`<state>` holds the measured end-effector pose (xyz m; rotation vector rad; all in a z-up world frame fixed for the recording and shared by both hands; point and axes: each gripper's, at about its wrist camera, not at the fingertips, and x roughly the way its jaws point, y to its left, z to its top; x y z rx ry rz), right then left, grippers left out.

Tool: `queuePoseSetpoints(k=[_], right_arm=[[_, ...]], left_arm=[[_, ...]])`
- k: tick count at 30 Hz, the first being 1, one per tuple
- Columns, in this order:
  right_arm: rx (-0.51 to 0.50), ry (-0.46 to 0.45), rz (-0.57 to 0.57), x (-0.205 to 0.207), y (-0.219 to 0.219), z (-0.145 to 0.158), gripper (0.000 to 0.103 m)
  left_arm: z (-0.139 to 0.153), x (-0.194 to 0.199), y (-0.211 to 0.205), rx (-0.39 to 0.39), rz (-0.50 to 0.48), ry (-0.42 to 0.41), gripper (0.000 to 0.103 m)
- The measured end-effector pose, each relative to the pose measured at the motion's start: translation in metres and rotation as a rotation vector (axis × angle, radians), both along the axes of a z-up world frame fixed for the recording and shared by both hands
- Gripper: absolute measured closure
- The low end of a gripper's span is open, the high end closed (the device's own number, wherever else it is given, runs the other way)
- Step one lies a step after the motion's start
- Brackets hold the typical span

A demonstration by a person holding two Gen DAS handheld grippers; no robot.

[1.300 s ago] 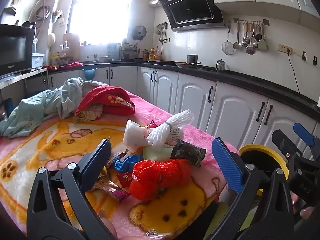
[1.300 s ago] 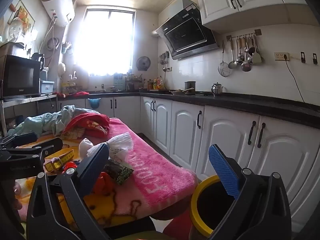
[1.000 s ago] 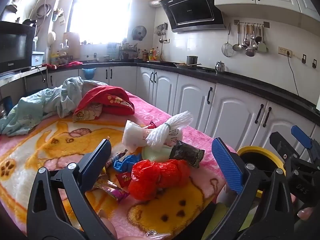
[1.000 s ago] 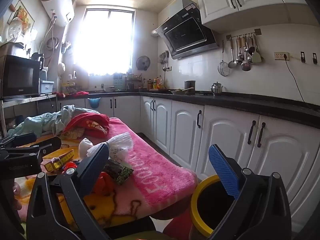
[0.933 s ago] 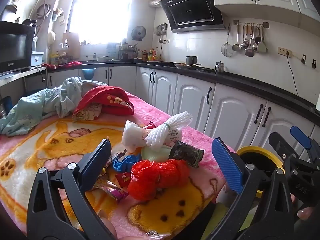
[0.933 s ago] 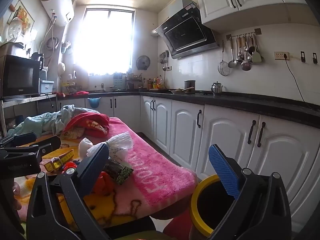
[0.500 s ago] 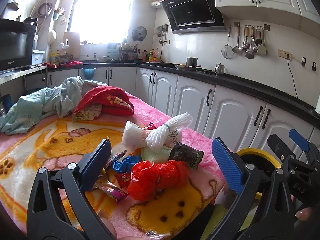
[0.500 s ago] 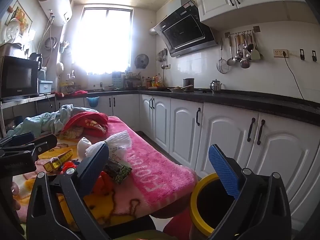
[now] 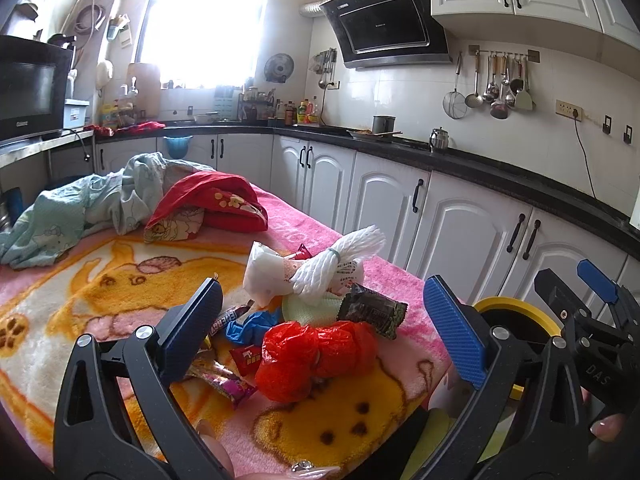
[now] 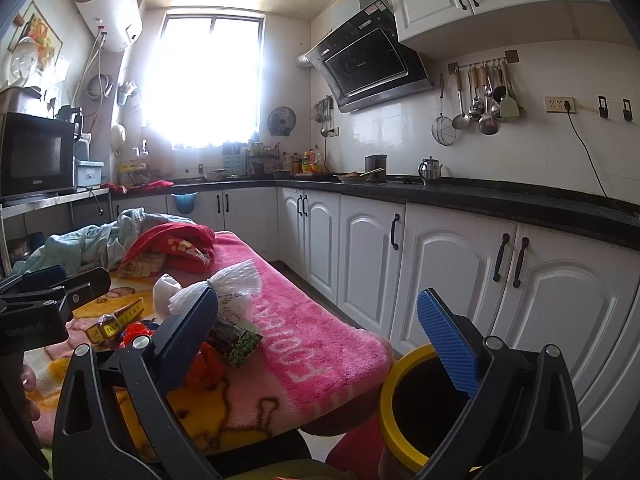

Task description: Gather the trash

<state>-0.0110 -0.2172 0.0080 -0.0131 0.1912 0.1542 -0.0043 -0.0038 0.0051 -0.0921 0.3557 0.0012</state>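
A bright window (image 10: 208,80) lights the far wall, glaring white. White cabinets (image 10: 452,280) under a black counter (image 10: 500,196) run right of it, beneath a black hood (image 10: 368,68); a microwave (image 10: 34,154) sits left of the window.

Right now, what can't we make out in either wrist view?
- Yellow-rimmed bin: inside is dark in the right wrist view; the left gripper frame covers much of it in the left wrist view.
- Trash under the red plastic bag: buried in the pile, left wrist view.
- Window: blown out by glare, both views.
- Counter bottles: labels too small.
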Motion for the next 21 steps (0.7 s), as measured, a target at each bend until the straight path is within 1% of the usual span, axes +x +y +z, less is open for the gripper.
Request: queuePoseSetpoints(k=[13, 14, 21], right_arm=[[0.001, 0.005, -0.002, 0.0005, 0.0004, 0.0006, 0.006], [0.002, 0.006, -0.003, 0.0041, -0.0022, -0.0049, 0.006], [0.002, 0.008, -0.004, 0.0052, -0.0035, -0.0059, 0.006]], left_arm=[[0.0002, -0.0004, 0.0004, -0.004, 0.0, -0.001, 0.011], [-0.0002, -0.0002, 0.001, -0.004, -0.001, -0.001, 0.011], [-0.0004, -0.0011, 0.0006, -0.007, -0.001, -0.002, 0.011]])
